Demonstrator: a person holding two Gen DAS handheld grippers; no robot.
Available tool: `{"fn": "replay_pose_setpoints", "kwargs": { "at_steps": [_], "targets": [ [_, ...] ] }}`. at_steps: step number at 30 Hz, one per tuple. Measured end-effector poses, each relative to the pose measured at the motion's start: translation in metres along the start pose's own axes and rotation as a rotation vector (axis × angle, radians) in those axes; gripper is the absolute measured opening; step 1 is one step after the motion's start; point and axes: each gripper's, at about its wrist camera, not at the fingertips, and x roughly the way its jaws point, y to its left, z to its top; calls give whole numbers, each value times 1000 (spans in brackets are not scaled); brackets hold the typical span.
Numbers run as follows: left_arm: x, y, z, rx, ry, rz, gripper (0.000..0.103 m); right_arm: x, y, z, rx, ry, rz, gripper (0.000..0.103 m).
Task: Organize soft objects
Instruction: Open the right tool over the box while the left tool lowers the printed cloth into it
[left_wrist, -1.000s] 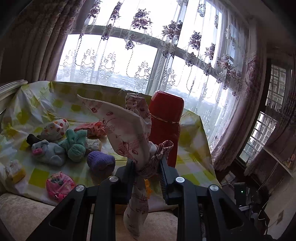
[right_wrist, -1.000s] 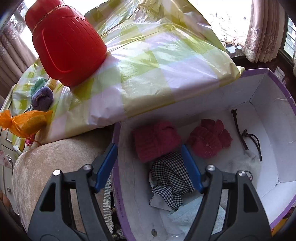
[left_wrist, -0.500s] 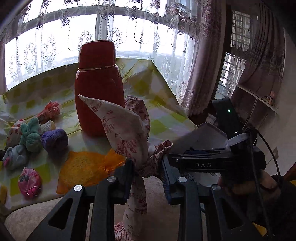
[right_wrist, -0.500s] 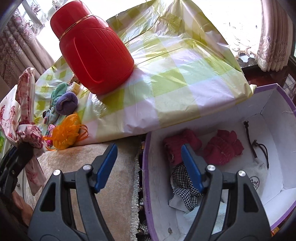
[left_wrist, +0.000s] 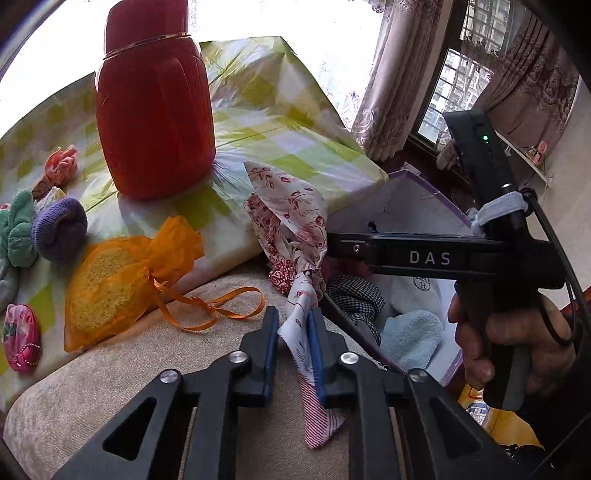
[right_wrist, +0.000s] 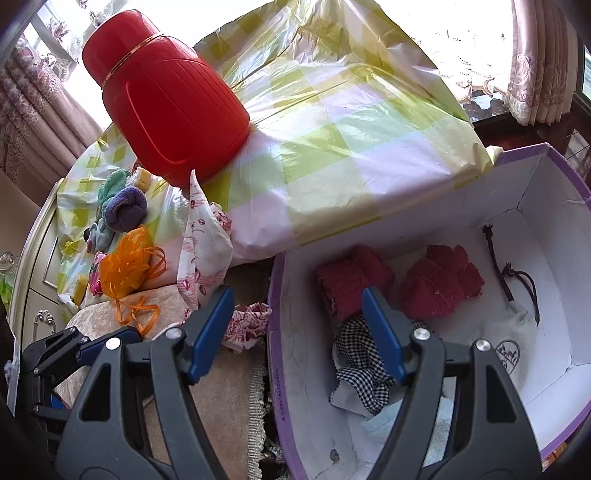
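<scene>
- Lace curtains and bright windows are seen behind a counter (right_wrist: 369, 122) under a green checked plastic cover, with a red flask (left_wrist: 153, 110) at the upper left.
- A printed scarf (left_wrist: 295, 221) is pinched by the closing left tongs (left_wrist: 291, 341) at frame centre, over the beige cushion, just left of the purple box (right_wrist: 277, 332).
- The right tongs (right_wrist: 295, 328) are held released above the box rim, empty.
- The thin scarf tail could slip from the pinch, or the knot could snag the rim and land outside.
- The box's near end is hidden by the tongs; window glare washes out the background.
</scene>
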Motion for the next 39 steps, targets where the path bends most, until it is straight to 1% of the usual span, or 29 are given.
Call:
{"fn": "replay_pose_setpoints", "kwargs": {
  "at_steps": [1,2,3,5,10,16,26,28,29,30,31,32,33,34,35,36,39],
  "targets": [
    [-1,-1,1,1,-4,3,12,0,-2,0,6,0,-1,74],
    [-2,-1,1,4,-10,-3,6,-3,-5,0,12,-4,-4,74],
    [-3,-2,3,8,-19,-11,4,-6,-9,0,23,-14,-11,74],
    [-7,-3,5,19,-49,-26,3,-17,-21,3,49,-42,-30,74],
    [-21,-18,12,58,-118,-81,2,-49,-60,17,127,-130,-114,74],
    [-27,-38,29,100,-161,-154,2,-81,-92,27,187,-206,-176,74],
    [-22,-85,69,201,-212,-265,2,-102,-115,27,236,-249,-213,75],
    [-21,-93,77,214,-235,-309,2,-107,-118,27,245,-257,-219,75],
    [-18,-96,80,217,-244,-345,2,-109,-119,26,249,-262,-223,75],
    [-12,-98,84,218,-237,-365,5,-112,-121,26,252,-268,-229,75],
    [-2,-100,86,224,-203,-362,7,-115,-123,25,255,-273,-233,75],
    [9,-100,88,225,-161,-334,15,-118,-125,24,259,-277,-236,75],
    [18,-97,86,214,-135,-300,26,-120,-127,24,263,-278,-237,75],
    [23,-92,84,195,-121,-286,32,-121,-128,23,265,-278,-239,75],
    [27,-85,81,172,-109,-286,40,-122,-128,22,265,-277,-242,75],
    [28,-78,78,145,-100,-284,44,-122,-129,21,264,-275,-245,75],
    [23,-54,72,70,-101,-278,46,-117,-131,20,265,-258,-248,76]
  ]
}}
